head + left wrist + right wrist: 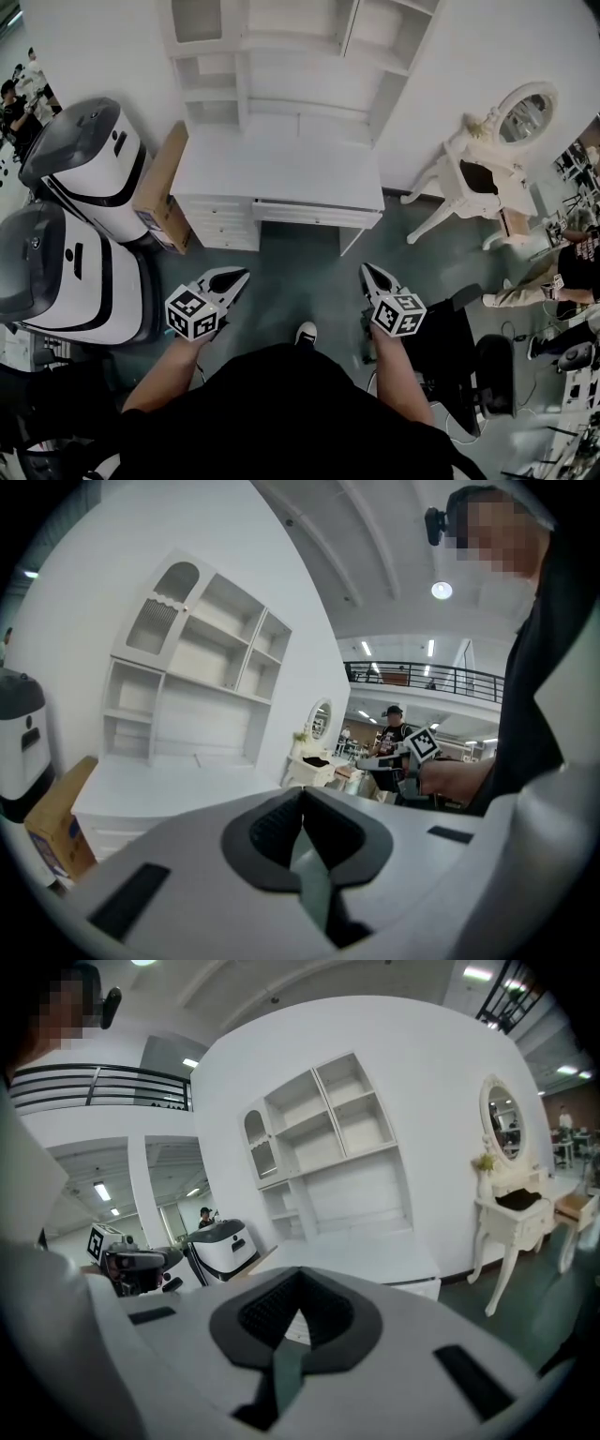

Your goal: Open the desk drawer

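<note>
The desk and its drawer look like smooth white painted wood, matt. The box beside the desk's left edge is plain brown cardboard. The left gripper and right gripper have smooth white plastic shells and dark ribbed pads. The floor is smooth, faintly shiny.

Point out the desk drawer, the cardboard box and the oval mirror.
desk drawer (314,214), head view, middle of its front.
cardboard box (161,180), head view, its top face.
oval mirror (525,117), head view, the glass.
</note>
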`<state>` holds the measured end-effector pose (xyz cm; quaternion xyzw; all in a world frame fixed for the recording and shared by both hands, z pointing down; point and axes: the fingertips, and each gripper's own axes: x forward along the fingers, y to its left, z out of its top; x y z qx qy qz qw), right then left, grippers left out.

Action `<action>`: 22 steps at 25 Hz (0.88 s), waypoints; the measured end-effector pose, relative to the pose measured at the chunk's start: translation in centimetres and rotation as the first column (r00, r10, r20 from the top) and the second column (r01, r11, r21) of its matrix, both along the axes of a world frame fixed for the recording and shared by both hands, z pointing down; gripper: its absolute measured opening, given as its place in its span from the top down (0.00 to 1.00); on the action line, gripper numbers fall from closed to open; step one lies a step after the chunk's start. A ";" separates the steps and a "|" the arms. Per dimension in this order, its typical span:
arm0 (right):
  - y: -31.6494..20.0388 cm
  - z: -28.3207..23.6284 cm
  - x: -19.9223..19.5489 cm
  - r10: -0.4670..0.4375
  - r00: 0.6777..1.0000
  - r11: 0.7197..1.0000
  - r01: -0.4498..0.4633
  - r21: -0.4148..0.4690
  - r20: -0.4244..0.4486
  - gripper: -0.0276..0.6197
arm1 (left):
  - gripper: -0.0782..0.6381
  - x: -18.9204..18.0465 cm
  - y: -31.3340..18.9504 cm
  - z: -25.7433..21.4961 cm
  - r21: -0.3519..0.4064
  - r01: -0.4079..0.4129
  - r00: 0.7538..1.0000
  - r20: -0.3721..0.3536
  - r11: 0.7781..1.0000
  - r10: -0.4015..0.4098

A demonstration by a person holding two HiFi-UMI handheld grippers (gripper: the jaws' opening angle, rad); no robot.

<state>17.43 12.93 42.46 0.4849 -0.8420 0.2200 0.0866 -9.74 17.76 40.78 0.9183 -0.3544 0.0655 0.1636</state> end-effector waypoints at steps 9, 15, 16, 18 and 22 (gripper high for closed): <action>-9.4 0.6 2.3 -0.083 0.996 0.997 0.083 -0.004 0.034 0.95 | 0.88 4.2 -7.3 0.2 -0.013 0.046 0.998 0.032 0.999 -0.045; -13.9 1.5 3.9 -0.142 0.988 0.989 0.143 -0.020 0.063 0.96 | 0.88 6.7 -11.3 -0.4 0.000 0.081 0.994 0.073 0.997 -0.081; -14.6 1.6 4.2 -0.152 0.986 0.988 0.154 -0.021 0.067 0.96 | 0.88 6.9 -11.9 -0.5 0.001 0.091 0.993 0.077 0.996 -0.091; -16.0 1.8 4.7 -0.169 0.983 0.985 0.171 -0.019 0.071 0.95 | 0.88 7.5 -13.1 -0.7 0.005 0.108 0.991 0.084 0.994 -0.108; -18.3 2.4 5.4 -0.211 0.975 0.977 0.213 -0.021 0.072 0.95 | 0.88 8.8 -14.8 -0.6 0.001 0.141 0.985 0.097 0.990 -0.140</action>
